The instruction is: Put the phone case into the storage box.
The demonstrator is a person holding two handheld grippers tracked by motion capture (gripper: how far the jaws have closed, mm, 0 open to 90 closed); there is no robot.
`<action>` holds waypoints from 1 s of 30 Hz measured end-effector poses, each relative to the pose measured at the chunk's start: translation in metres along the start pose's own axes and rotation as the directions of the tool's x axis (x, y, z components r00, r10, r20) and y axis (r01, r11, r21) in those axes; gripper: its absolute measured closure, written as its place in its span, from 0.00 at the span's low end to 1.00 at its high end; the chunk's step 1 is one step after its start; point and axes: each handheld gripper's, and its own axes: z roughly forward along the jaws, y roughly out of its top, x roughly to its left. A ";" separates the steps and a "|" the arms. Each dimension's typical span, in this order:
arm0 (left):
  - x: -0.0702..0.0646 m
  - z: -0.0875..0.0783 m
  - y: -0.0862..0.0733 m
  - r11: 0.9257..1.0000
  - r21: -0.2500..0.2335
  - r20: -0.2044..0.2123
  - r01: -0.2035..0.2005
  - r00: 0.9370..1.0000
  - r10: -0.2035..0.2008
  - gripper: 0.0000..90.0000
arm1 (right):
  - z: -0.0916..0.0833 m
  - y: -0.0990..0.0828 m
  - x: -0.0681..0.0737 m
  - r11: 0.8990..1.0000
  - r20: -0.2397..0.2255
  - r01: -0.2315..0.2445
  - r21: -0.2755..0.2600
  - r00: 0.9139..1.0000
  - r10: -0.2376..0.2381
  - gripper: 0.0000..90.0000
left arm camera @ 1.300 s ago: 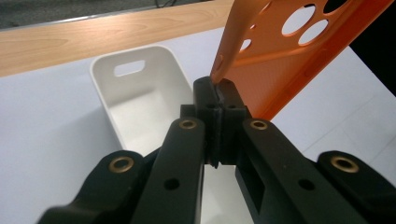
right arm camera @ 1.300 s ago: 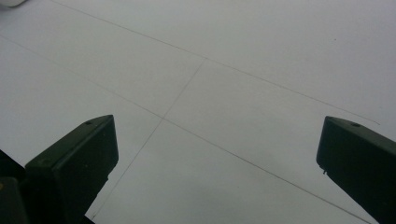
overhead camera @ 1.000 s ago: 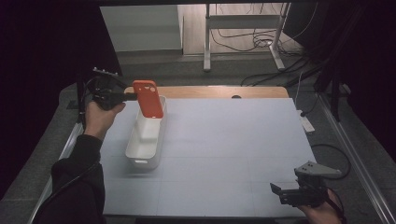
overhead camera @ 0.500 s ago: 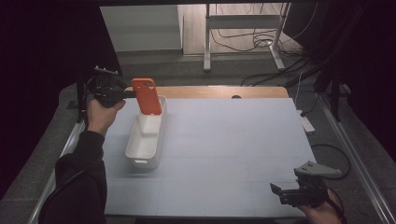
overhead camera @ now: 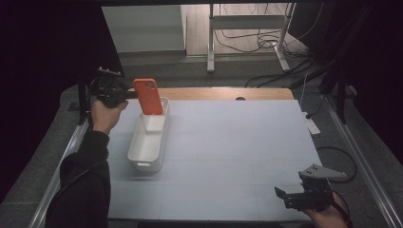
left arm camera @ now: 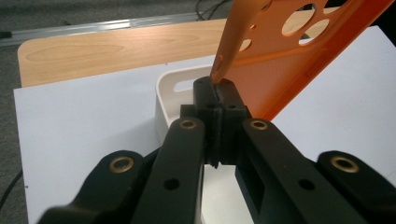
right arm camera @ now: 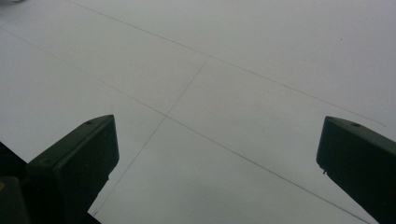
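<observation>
An orange phone case (overhead camera: 148,96) hangs upright over the far end of a long white bin (overhead camera: 148,140). My left gripper (overhead camera: 127,95) is shut on the case's left edge. In the left gripper view the closed pads pinch the case edge (left arm camera: 218,74), the case (left arm camera: 299,51) rises to the upper right with its camera holes showing, and the white bin (left arm camera: 173,91) lies just beyond. My right gripper (overhead camera: 285,197) rests near the table's front right corner. In the right gripper view its fingers (right arm camera: 77,158) stand wide apart over the bare white surface, with nothing between them.
The white table (overhead camera: 237,142) has a wooden strip (overhead camera: 228,93) along its far edge. Metal rails (overhead camera: 366,161) run down both sides. Cables (overhead camera: 266,45) and a stand's legs lie on the floor beyond the table.
The left gripper has carried the orange case a little lower and toward the left, down over the far end of the bin. The right gripper has stayed where it was.
</observation>
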 end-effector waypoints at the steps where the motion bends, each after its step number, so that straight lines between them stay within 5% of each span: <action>1: 0.001 0.001 0.000 1.000 0.005 -0.005 -0.005 1.000 0.006 0.99 | 0.000 0.000 0.000 1.000 -0.001 0.001 0.000 1.000 -0.001 0.00; 30: 0.006 0.045 -0.009 0.999 0.052 -0.041 0.014 0.999 -0.011 0.99 | 0.000 0.000 0.001 1.000 -0.007 0.015 0.005 1.000 -0.015 0.00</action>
